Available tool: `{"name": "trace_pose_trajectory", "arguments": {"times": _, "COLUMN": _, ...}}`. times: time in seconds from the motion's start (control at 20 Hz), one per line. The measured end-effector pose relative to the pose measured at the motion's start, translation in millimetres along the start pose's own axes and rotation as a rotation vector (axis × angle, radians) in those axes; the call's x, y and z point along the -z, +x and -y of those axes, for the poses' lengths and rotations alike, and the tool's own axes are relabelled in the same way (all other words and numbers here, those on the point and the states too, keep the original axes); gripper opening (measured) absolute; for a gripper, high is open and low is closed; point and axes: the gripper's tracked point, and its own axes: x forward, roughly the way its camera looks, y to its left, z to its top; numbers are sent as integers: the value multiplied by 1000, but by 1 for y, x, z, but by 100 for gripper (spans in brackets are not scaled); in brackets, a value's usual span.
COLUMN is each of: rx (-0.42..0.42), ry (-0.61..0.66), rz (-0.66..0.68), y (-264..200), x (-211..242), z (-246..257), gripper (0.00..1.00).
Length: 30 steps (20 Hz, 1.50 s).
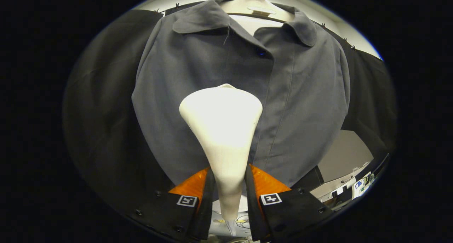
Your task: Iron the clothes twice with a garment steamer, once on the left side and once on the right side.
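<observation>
Gripper [229, 186]: fingers clamped on neck of white garment steamer [223, 129], both sides pressing. Steamer head wide end fwd, against front of grey shirt [184, 80] near button placket, mid-chest. Shirt hangs on pale hanger [255, 6], collar up, w/ black cloth wall behind.

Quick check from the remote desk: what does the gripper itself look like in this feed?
The gripper shows two dark, flat-sided bodies, each carrying a square black-and-white marker tag and small screws along the outer edge. No cables or sleeves visible.
</observation>
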Motion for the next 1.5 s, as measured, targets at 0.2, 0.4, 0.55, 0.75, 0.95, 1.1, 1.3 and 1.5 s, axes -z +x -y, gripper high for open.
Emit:
{"name": "trace_pose_trajectory", "arguments": {"times": 0.2, "rx": -6, "ry": -3, "rz": -52, "y": 8, "x": 32, "z": -3, "gripper": 51}}
{"name": "trace_pose_trajectory", "arguments": {"times": 0.4, "rx": 0, "ry": -12, "rz": -74, "y": 18, "x": 48, "z": -12, "gripper": 51}}
{"name": "trace_pose_trajectory", "arguments": {"times": 0.55, "rx": 1, "ry": -23, "rz": -78, "y": 20, "x": 56, "z": -15, "gripper": 51}}
{"name": "trace_pose_trajectory", "arguments": {"times": 0.75, "rx": -9, "ry": -62, "rz": -96, "y": 22, "x": 76, "z": -24, "gripper": 51}}
{"name": "trace_pose_trajectory", "arguments": {"times": 0.95, "rx": -27, "ry": -83, "rz": -151, "y": 34, "x": 106, "z": -33, "gripper": 51}}
{"name": "trace_pose_trajectory", "arguments": {"times": 1.1, "rx": -51, "ry": -100, "rz": -190, "y": 42, "x": 130, "z": -39, "gripper": 51}}
{"name": "trace_pose_trajectory", "arguments": {"times": 1.3, "rx": -70, "ry": -127, "rz": -230, "y": 48, "x": 153, "z": -45, "gripper": 51}}
{"name": "trace_pose_trajectory", "arguments": {"times": 1.5, "rx": -86, "ry": -143, "rz": -262, "y": 53, "x": 175, "z": -49, "gripper": 51}}
